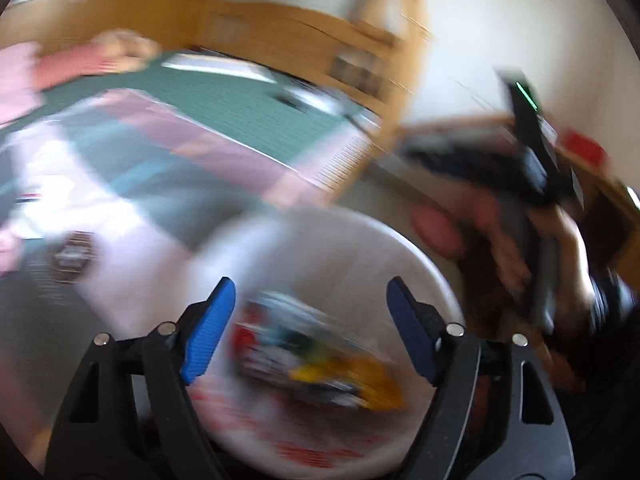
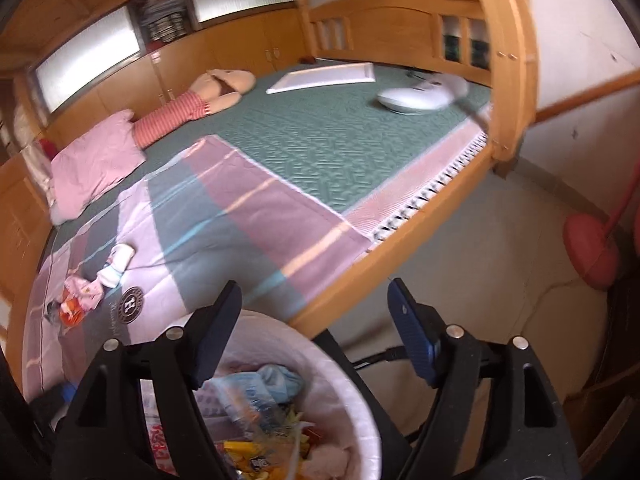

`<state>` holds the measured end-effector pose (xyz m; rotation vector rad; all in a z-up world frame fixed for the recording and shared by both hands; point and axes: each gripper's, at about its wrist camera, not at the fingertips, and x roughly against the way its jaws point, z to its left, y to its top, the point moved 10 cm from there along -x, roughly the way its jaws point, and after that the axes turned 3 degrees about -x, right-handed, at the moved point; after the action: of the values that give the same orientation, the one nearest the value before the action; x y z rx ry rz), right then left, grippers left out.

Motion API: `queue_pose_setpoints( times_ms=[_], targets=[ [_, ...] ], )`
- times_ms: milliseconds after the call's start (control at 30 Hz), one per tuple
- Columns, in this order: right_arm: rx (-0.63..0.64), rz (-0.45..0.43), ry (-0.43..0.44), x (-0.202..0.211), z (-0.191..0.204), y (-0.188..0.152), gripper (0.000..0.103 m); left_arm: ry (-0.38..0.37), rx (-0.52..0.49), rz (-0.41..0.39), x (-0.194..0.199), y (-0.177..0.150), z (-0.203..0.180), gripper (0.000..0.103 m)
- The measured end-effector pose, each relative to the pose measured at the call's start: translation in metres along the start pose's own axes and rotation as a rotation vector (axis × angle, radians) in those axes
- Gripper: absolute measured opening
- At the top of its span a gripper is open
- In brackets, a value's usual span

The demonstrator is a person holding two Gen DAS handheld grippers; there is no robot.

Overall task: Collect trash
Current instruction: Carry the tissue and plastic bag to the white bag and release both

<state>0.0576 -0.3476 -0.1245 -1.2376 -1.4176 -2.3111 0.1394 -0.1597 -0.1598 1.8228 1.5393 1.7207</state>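
Both the left gripper (image 1: pixel 310 328) and right gripper (image 2: pixel 314 334) are hanging open and empty over the lined trash bin (image 2: pixel 360 412) at lower centre, apparently positioned for dropping wrappers (image 2: pixel 256 456).

Bin (image 2: pixel 352 408): on the floor (image 2: pixel 460 248) beside the bed (image 2: pixel 320 136), below both grippers.
Wrappers (image 2: pixel 264 432): inside the bin.
Blanket (image 2: pixel 208 216): spread over the near part of the bed.
Small items (image 2: pixel 88 292): on the blanket, near its left edge.
Pillow (image 2: pixel 96 160): at the bed's left end, beyond the blanket.
Doll (image 2: pixel 192 100): behind the pillow, along the far side.
Flat board (image 2: pixel 324 76): on the bed's far right part.
Round base (image 2: pixel 588 248): on the floor, right of the bed.
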Motion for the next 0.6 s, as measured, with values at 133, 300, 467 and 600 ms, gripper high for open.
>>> queue_pose_setpoints(
  times_ms=[133, 300, 467, 600],
  targets=[
    [0.069, 0.017, 0.046, -0.010, 0.034, -0.001, 0.075, 0.320, 0.325, -0.143, 0.067, 0.029, 0.155, 0.079],
    [0.118, 0.068, 0.103, -0.025, 0.076, -0.011, 0.075, 0.668, 0.663, -0.165, 0.124, -0.016, 0.331, 0.077],
    [0.192, 0.103, 0.170, -0.042, 0.131, -0.022, 0.075, 0.687, 0.736, -0.014, 0.087, -0.050, 0.394, 0.076],
    [0.255, 0.113, 0.223, -0.046, 0.171, -0.031, 0.075, 0.592, 0.794, 0.026, 0.058, -0.068, 0.410, 0.065]
  ],
)
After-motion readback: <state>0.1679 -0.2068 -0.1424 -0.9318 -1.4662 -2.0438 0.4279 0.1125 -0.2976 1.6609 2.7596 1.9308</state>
